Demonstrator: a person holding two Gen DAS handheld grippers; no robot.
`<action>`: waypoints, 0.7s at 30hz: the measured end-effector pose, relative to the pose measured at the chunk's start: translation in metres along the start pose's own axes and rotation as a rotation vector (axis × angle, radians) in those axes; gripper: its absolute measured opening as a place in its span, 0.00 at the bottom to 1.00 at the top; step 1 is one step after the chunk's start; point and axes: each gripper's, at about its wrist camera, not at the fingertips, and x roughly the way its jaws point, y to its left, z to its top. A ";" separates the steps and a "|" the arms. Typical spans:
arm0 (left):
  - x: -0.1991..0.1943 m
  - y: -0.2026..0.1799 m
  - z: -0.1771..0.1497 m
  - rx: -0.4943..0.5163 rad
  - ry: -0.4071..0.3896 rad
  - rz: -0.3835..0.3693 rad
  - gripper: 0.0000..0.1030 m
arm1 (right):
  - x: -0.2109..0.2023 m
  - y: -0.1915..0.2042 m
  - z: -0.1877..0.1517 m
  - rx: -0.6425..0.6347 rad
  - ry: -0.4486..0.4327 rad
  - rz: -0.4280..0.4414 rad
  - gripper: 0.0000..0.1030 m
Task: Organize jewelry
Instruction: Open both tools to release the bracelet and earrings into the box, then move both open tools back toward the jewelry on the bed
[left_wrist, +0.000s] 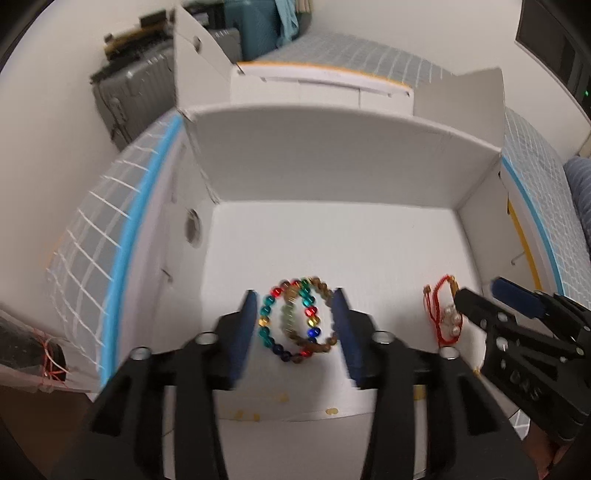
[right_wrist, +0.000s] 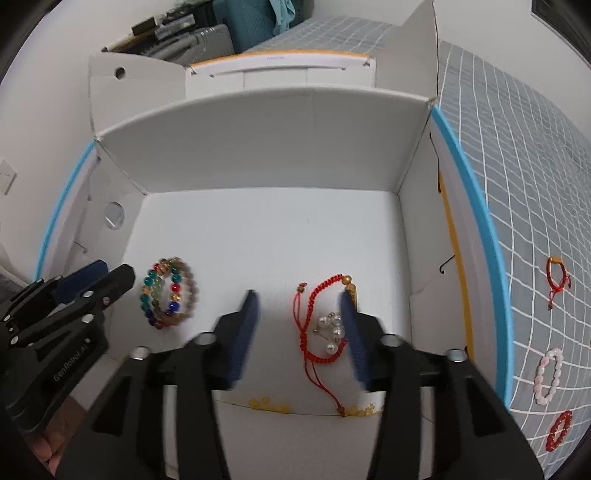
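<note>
A white cardboard box (left_wrist: 332, 162) (right_wrist: 258, 125) stands open. On its floor lie stacked beaded bracelets (left_wrist: 299, 317) (right_wrist: 170, 295), multicolour over brown. My left gripper (left_wrist: 295, 317) is open, its blue pads on either side of them; it also shows in the right wrist view (right_wrist: 99, 277). A red cord bracelet (right_wrist: 317, 306) (left_wrist: 439, 314) and pearl earrings (right_wrist: 332, 332) (left_wrist: 453, 321) lie to the right. My right gripper (right_wrist: 299, 317) is open around them, also seen in the left wrist view (left_wrist: 480, 295).
Outside the box on the grey checked cloth (right_wrist: 517, 166) lie a small red cord bracelet (right_wrist: 557, 277), a pink bead bracelet (right_wrist: 548, 376) and a red bead bracelet (right_wrist: 559, 430). Yellow beads (right_wrist: 269, 404) sit at the box's near edge. Suitcases (left_wrist: 129, 99) stand behind.
</note>
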 end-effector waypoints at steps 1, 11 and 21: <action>-0.004 0.000 0.000 -0.002 -0.012 0.016 0.51 | -0.004 0.000 0.000 -0.002 -0.009 0.006 0.61; -0.044 0.000 0.000 -0.010 -0.108 0.027 0.81 | -0.048 0.001 -0.001 -0.031 -0.130 -0.022 0.86; -0.062 -0.011 -0.003 -0.007 -0.157 0.021 0.92 | -0.074 -0.020 -0.010 -0.031 -0.174 -0.045 0.90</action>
